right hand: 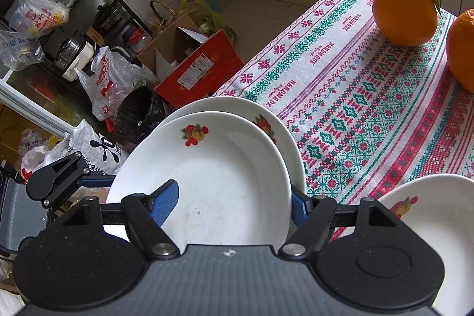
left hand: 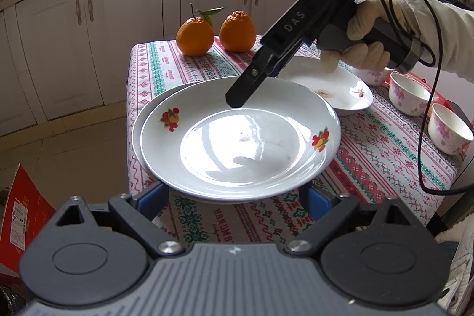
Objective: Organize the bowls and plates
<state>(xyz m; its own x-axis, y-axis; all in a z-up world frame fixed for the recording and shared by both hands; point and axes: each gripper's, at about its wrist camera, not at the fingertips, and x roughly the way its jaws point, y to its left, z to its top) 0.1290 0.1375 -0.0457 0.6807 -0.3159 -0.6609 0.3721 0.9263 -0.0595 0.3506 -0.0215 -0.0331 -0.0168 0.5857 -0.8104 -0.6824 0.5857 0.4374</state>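
On the patterned cloth (left hand: 370, 138), right gripper (right hand: 234, 203) jaws clamping top plate (left hand: 240, 135), left gripper (left hand: 237, 194) jaws wide, empty.

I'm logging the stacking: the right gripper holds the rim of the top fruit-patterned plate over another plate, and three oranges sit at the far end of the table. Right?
Not quite: there are two oranges, not three, as the left wrist view shows. The rest holds: the right gripper holds the rim of the top plate over another plate.
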